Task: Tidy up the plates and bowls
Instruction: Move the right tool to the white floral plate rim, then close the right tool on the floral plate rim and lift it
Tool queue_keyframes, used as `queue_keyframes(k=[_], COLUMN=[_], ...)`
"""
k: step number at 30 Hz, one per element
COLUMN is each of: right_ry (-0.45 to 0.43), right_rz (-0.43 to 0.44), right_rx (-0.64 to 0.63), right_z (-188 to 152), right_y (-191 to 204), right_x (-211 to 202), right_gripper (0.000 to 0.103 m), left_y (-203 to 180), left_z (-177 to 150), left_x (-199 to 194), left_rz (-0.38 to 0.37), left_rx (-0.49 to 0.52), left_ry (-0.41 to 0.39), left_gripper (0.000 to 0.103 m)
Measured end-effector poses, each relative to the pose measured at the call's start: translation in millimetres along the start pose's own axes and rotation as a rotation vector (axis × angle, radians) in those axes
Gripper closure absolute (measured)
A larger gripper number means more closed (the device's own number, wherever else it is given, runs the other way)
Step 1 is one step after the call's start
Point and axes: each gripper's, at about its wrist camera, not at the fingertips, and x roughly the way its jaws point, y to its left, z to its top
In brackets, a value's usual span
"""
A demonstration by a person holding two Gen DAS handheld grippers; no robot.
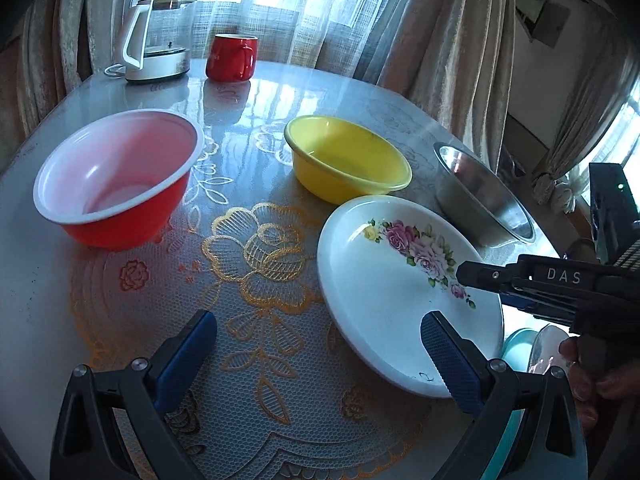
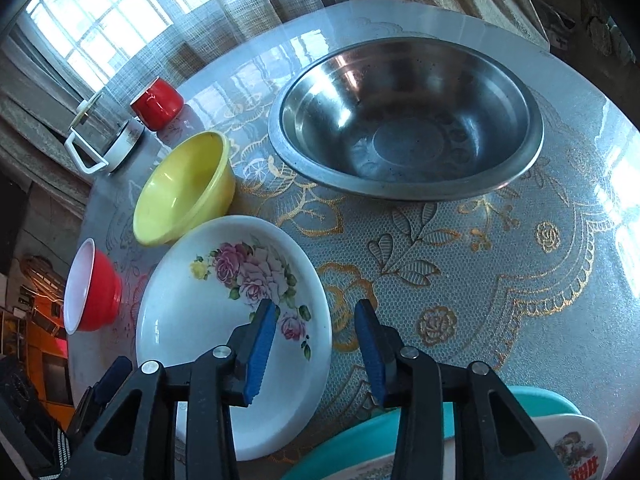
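A white plate with pink roses (image 1: 384, 280) (image 2: 224, 300) lies on the table. My right gripper (image 2: 316, 344) is open above the plate's right rim, one pad over the plate, one over the cloth; it reaches in from the right in the left wrist view (image 1: 480, 276). My left gripper (image 1: 316, 344) is open and empty over the tablecloth, its right pad over the plate's near edge. A red bowl with white inside (image 1: 116, 180) (image 2: 90, 288), a yellow bowl (image 1: 346, 158) (image 2: 182, 188) and a steel bowl (image 1: 480, 196) (image 2: 404, 120) stand around it.
A red mug (image 1: 232, 58) (image 2: 157, 98) and a glass kettle (image 1: 154, 36) (image 2: 104, 136) stand at the table's far side. A teal plate (image 2: 360, 444) with a printed white plate (image 2: 572, 444) on it lies at the near edge. Curtains hang behind the table.
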Motion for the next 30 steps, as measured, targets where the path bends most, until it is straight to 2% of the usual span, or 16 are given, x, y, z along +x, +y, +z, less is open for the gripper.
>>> queue_keyframes(k=[5,7,12,14,24,30], right_ry=[0.007,0.014,0.004,0.008,0.035,0.035], right_rz=[-0.013,0.0,-0.038,-0.039,-0.015,-0.041], right_rx=[-0.043,-0.062,-0.105,-0.111,-0.182,-0.227], right_z=[0,-1,-5,-6,-18,-22], right_y=[6,10,18,18,36,48], right_x=[4,7,8,8,9,12], right_gripper=[0.067,0.075,0.076,0.076,0.076,0.076], left_y=[-6,-6,-4,-4,-6,-1], left_z=[-2,-1,0,0,-1,-1], left_x=[2,2,1,1,1,-1], left_rz=[0.007,0.004,0.018,0.023,0.01,0.04], left_rx=[0.03,0.034,0.032,0.035,0.066,0.055], left_ry=[0.001,0.001,-0.003,-0.003,0.008,0.004], left_gripper=[0.013,0.017,0.037,0.042,0.044,0.064])
